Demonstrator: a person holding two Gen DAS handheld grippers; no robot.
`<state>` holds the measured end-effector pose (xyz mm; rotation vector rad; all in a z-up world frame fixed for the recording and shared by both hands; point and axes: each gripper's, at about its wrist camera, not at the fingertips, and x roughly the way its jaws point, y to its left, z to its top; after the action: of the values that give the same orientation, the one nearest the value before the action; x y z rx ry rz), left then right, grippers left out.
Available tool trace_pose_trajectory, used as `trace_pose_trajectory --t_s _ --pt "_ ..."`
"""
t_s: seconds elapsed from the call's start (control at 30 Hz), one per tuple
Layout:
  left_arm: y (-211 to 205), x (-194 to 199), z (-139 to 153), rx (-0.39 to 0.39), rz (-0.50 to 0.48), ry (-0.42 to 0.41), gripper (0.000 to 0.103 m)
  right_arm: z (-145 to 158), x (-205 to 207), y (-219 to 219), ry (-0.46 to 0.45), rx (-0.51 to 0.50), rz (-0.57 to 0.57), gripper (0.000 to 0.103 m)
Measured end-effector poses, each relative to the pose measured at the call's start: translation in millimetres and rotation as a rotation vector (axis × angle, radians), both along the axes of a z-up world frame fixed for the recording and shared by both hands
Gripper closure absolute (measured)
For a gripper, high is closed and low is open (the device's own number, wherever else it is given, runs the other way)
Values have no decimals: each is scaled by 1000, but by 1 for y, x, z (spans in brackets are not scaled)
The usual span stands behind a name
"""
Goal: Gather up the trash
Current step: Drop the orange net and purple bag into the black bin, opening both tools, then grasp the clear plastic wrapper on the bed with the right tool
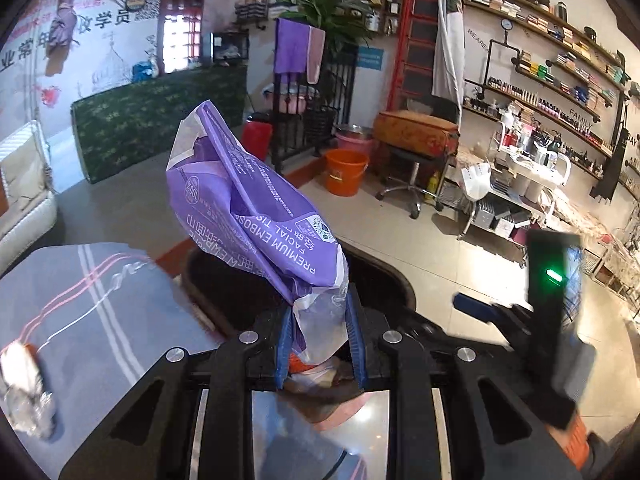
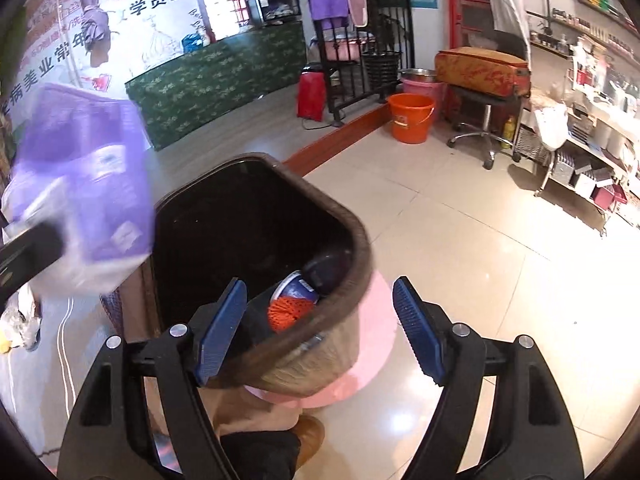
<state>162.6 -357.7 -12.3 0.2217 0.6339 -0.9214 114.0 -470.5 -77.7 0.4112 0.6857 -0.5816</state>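
My left gripper (image 1: 320, 332) is shut on a purple facial tissue wrapper (image 1: 248, 200) and holds it upright over the dark trash bin (image 1: 384, 272). The wrapper also shows blurred at the left of the right wrist view (image 2: 84, 184). My right gripper (image 2: 320, 328) is open and empty, its blue pads (image 2: 220, 332) straddling the near rim of the bin (image 2: 352, 224). Inside the bin lie an orange net piece (image 2: 290, 310) and a blue-rimmed item (image 2: 298, 286). My right gripper's body shows at the right of the left wrist view (image 1: 552, 280).
A grey striped cloth surface (image 1: 80, 300) at the left carries crumpled clear and white trash (image 1: 26, 392). The bin stands on a pink stool (image 2: 372, 344). An orange bucket (image 2: 410, 116), a stool with a case (image 2: 480, 68) and shelves (image 1: 540, 92) stand farther back on the tiled floor.
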Motion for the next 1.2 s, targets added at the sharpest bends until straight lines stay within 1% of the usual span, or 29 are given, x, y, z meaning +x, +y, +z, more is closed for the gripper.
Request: trace_pose_trajectory --t_s 0.13,0.17,0.23,0.27,0.3,0.33,0.4,0.47,0.53,0.57,0.6,0.67,0.73,0.83,0.93,0.97,1.1,1.13,1.2 --pt "-20 10 -11 28 -21 68 79 5 -20 -1 1 -12 -37 27" --pt "-25 14 -15 29 -22 97 78 6 -24 -1 1 -13 -44 27" --pt "-27 18 -18 34 -24 125 76 8 -32 -2 -2 -11 -61 27" --pt "-27 22 -19 34 -20 145 66 10 -36 -3 -6 -7 -70 26" --pt "-28 24 -19 40 -13 156 50 11 -40 -5 -7 -3 -80 25" --pt "-26 25 -18 39 -6 154 43 11 -42 -6 -8 -2 -88 24" --pt "-19 23 -12 17 -3 120 23 13 -46 -9 -11 -5 -100 23" --pt "-12 21 -6 11 12 84 15 14 -48 -10 -10 -10 -107 23" --pt "-7 21 -2 2 27 76 14 14 -46 -13 -11 -5 -109 23" --pt "-1 21 0 -6 42 76 11 14 -44 -13 -11 1 -107 23" --pt "6 20 1 -12 60 77 8 15 -42 -12 -14 3 -102 23" --pt "18 20 1 -25 105 67 6 16 -38 -8 -15 -2 -92 23" --pt "28 18 2 -24 134 51 5 17 -33 0 -17 -2 -72 23" --pt "50 14 3 6 200 6 5 19 -26 9 -18 -3 -33 22" --pt "79 9 6 1 254 -37 5 23 -16 27 -23 -5 19 20" --pt "93 6 7 2 289 -55 5 25 -13 33 -26 -6 36 19" --pt "140 1 7 -6 383 -70 5 31 6 65 -35 10 126 18" --pt "152 1 7 2 412 -73 5 32 10 72 -37 13 147 18" --pt "182 4 6 33 508 -72 5 34 24 95 -35 27 221 18"
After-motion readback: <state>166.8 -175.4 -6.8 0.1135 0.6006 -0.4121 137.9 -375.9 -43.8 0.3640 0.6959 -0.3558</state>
